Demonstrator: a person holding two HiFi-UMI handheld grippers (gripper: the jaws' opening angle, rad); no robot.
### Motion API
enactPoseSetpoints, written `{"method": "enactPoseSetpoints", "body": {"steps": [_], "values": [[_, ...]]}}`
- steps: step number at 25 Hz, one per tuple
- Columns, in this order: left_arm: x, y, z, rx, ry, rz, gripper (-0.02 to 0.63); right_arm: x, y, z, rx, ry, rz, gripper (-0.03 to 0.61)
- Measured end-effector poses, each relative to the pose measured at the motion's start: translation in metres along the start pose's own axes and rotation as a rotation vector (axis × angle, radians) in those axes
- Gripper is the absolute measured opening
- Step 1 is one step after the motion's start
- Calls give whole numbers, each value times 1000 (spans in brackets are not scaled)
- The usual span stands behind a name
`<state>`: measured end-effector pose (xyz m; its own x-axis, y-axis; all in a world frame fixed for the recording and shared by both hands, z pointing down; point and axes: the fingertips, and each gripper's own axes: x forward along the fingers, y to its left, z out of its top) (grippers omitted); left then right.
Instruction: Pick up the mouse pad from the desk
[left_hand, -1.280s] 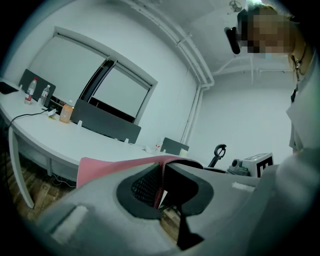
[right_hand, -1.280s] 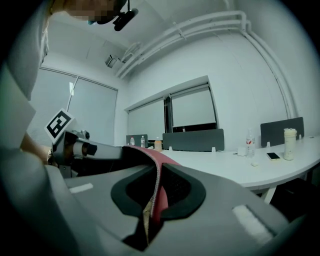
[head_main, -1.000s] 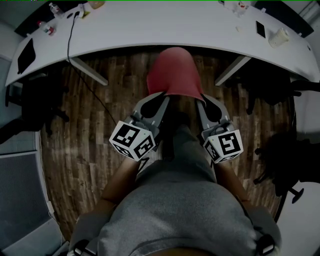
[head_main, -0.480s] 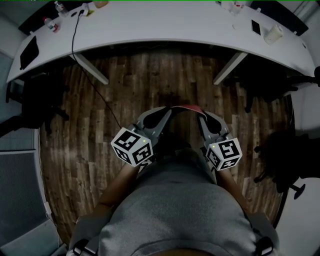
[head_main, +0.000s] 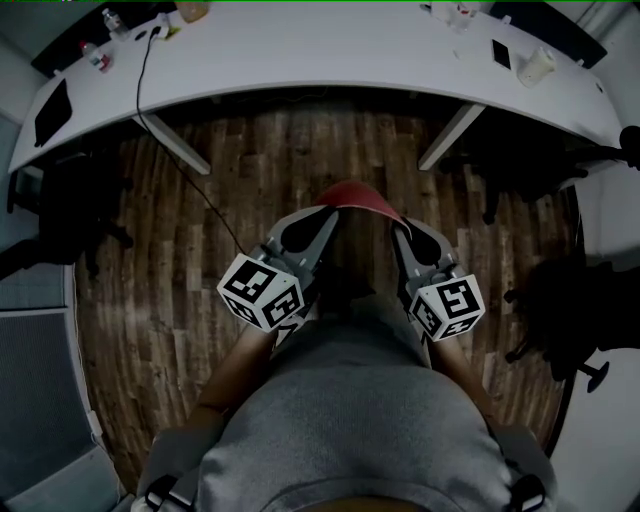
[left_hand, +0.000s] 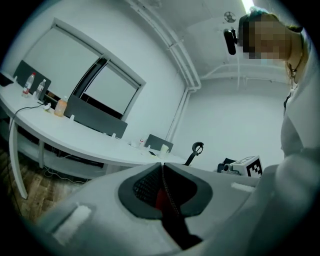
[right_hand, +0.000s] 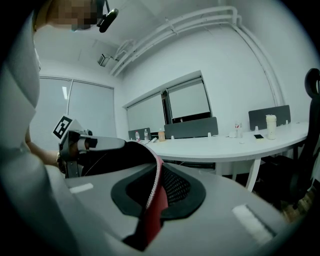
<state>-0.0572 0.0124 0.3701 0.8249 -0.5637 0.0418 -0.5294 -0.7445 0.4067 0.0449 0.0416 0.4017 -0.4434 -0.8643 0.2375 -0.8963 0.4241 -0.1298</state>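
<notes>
Mouse pad (head_main: 356, 194) – red top, dark underside – is off the desk (head_main: 300, 60), held in the air over the wood floor (head_main: 250, 170) in front of the person's torso. In the head view it shows as a shallow red arch spanning the two gripper tips.

Left gripper (head_main: 328, 213): jaws closed on the pad's left edge; in the left gripper view a red sliver shows between the pads, no gap visible. Right gripper (head_main: 397, 226): jaws closed on the pad's right edge; in the right gripper view the red edge w/ pale stitching runs up between the pads, and the dark side curves away toward the other gripper.

Marker cubes sit behind the jaws, left cube (head_main: 262, 290) and right cube (head_main: 448, 305).

Desk is white, curved, well apart from the pad – approx. the far edge of the floor area. On it: black cable (head_main: 147, 70) dropping to the floor, cup (head_main: 535, 65), phone (head_main: 499, 52), dark flat item (head_main: 52, 110) at the left end.
</notes>
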Motion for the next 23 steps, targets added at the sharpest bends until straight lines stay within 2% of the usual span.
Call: {"method": "enactPoseSetpoints", "body": {"steps": [3,8,23], "values": [[2,2,2,32,12,19,18,0,1,1,0,-2,11,21],[-4,9,-1,6,16,33,18,-1,10,1,-21,4,28,21],[0,-7,-3,49,40,-2,18,-16,5,1,-8,-11,-8,21]]}}
